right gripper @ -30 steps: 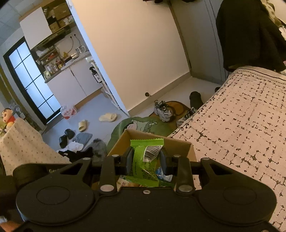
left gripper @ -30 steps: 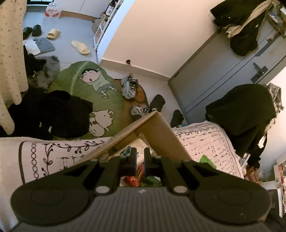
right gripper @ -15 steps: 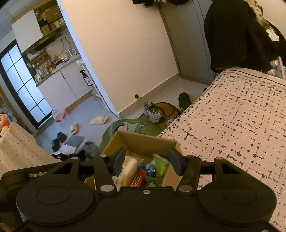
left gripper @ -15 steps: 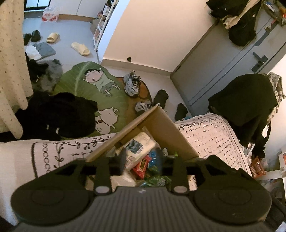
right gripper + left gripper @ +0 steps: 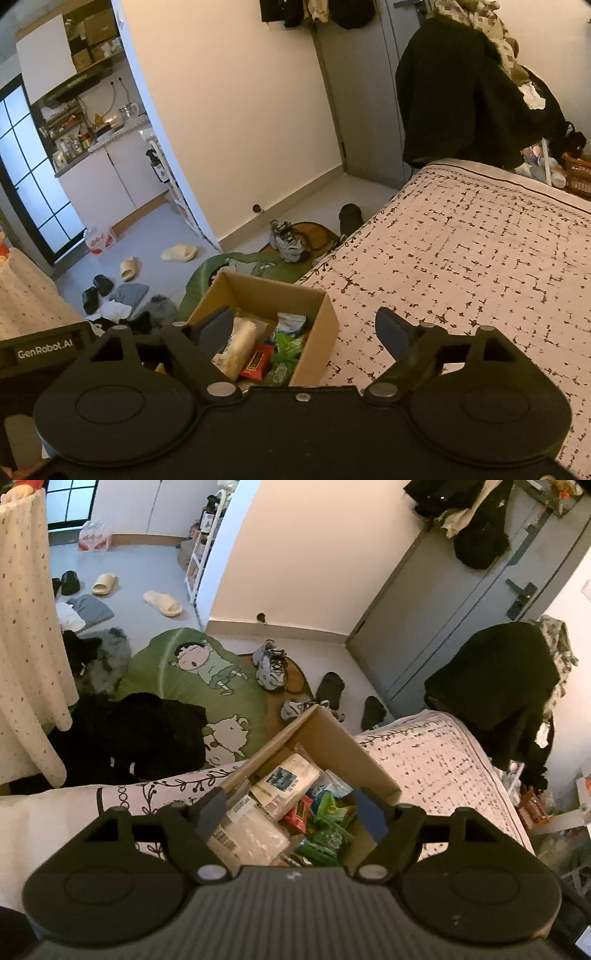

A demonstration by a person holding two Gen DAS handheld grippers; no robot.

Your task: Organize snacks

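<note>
Cardboard box (image 5: 343, 746) w/ snacks sits below-ahead of both grippers; left gripper (image 5: 291, 808) and right gripper (image 5: 306, 325) jaws just opened wide, empty; left more directly over it.

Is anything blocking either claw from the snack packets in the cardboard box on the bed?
Nothing visible. The brown cardboard box is open-topped, and both the left claw and right claw hang open over the snack packets, empty.

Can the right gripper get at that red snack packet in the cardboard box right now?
Probably yes: the right gripper is open and empty above the cardboard box, and the red snack packet lies uncovered on top.
</note>
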